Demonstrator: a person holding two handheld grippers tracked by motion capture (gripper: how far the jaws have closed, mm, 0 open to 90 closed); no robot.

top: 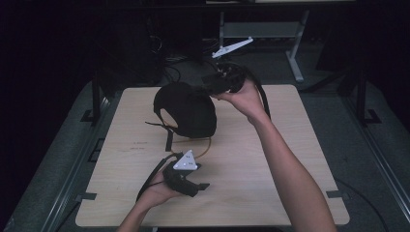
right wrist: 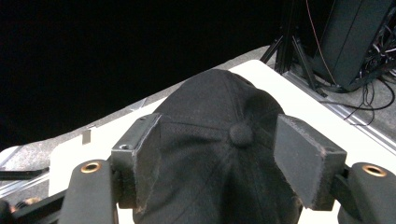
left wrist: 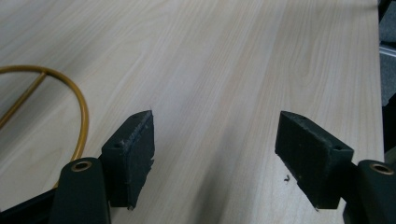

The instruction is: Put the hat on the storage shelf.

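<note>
Near the front edge of the tabletop, left of centre, the left gripper hangs low over bare wood with its jaws wide and empty; a gold wire hoop lies on the wood just beside its left jaw. Toward the middle, nearer the back edge, a black cap stands propped up, apparently on that wire stand, though the high view is too dim to be sure. Right of it, the right gripper is held above the back of the tabletop, jaws wide, straddling the crown button without visibly touching the cloth. The step in hand looks like an approach to the cap; next, the right jaws would need to close on the crown.
</note>
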